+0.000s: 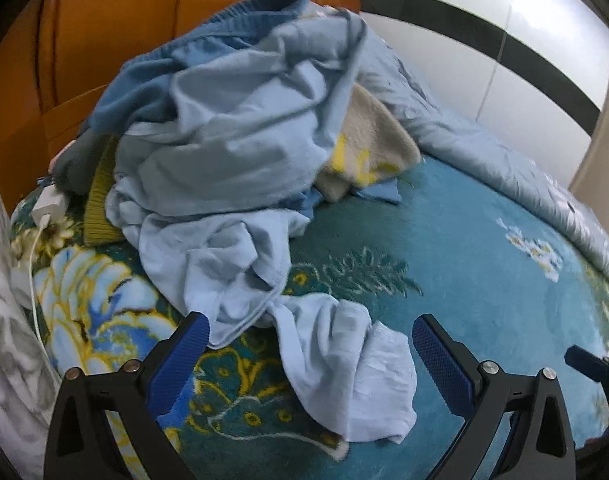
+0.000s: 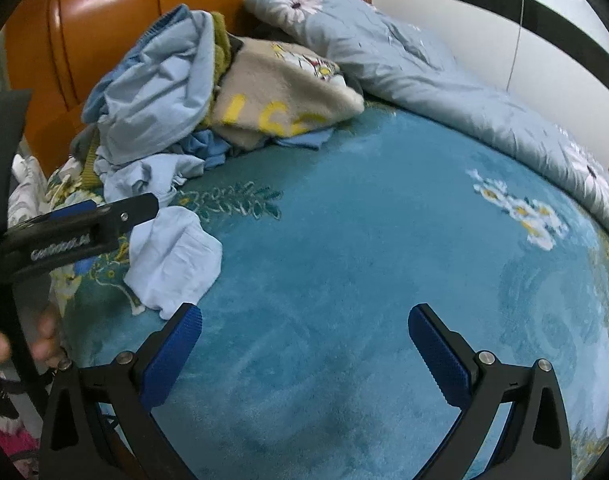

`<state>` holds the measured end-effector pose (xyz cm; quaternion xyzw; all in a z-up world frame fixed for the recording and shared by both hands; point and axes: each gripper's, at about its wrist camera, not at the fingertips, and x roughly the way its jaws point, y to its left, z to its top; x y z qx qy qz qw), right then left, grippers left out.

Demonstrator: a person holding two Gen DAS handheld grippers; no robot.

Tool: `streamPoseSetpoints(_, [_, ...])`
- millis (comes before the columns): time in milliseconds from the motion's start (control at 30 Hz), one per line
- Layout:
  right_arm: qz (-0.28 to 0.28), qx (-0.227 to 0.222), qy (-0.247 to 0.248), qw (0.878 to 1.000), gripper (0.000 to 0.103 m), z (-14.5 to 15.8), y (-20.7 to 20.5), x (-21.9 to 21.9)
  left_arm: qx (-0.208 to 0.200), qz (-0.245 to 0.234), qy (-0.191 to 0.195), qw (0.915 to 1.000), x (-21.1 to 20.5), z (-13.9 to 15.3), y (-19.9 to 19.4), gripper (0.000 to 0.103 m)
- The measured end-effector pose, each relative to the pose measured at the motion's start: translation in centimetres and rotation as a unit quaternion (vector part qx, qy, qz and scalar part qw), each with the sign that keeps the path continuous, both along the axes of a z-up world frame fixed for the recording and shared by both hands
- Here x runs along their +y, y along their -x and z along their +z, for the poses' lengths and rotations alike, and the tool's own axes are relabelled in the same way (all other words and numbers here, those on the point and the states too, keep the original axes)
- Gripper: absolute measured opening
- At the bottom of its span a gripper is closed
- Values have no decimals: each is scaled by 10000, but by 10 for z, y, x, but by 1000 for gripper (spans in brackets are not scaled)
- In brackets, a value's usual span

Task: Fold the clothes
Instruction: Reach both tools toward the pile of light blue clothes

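A crumpled light blue garment (image 1: pixel 232 152) tops a pile of clothes at the head of the bed. One end of it (image 1: pixel 344 364) trails down onto the teal floral blanket (image 1: pixel 484 264), between my left gripper's blue pads. My left gripper (image 1: pixel 310 338) is open, just above that trailing end. The pile (image 2: pixel 156 92) and trailing end (image 2: pixel 172 256) also show in the right wrist view, with the left gripper (image 2: pixel 84 216) over them. My right gripper (image 2: pixel 304 328) is open and empty over bare blanket (image 2: pixel 364 240).
A beige fleece with yellow letters (image 2: pixel 280 92) and darker blue clothes (image 1: pixel 144 80) lie in the pile. A pale blue quilt (image 2: pixel 444 84) runs along the wall side. An orange wooden headboard (image 2: pixel 104 20) stands behind. A white charger and cable (image 1: pixel 48 204) lie at the left.
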<state>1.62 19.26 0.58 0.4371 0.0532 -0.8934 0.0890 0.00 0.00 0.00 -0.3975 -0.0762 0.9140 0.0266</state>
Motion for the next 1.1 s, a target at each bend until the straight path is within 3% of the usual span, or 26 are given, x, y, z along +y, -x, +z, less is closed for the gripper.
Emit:
streamPoseSetpoints(133, [275,498,140,9983,103,9,-12,-6,255,-189,403,9987,8,-5,1,103])
streamPoseSetpoints(233, [355,570,298,9973,103,10,-16,-15,719,-279,480,9959,17,3,-14,103])
streamPoseSetpoints(333, [577,683,425,9951,103,13,-18,-11,938,-345,574,9933,15,11,-19,103])
streamPoseSetpoints(600, [400,965,715,9920,103,28,-27,-9,1241,-106,414,9914,17,17,-32,103])
streamPoseSetpoints(767, [505,977,634,9919,103,31,-30,-15,1437,-77,207,9894,3,22,-33,103])
streamPoseSetpoints(933, [642,1270,453,9888,103,37,-39,-26,1680,12,-100,9857,-6,29,-43,103])
streamPoseSetpoints(1100, [544,1160,434,9908,103,37,-39,-27,1821,30,-225,9830,-14,33,-50,103])
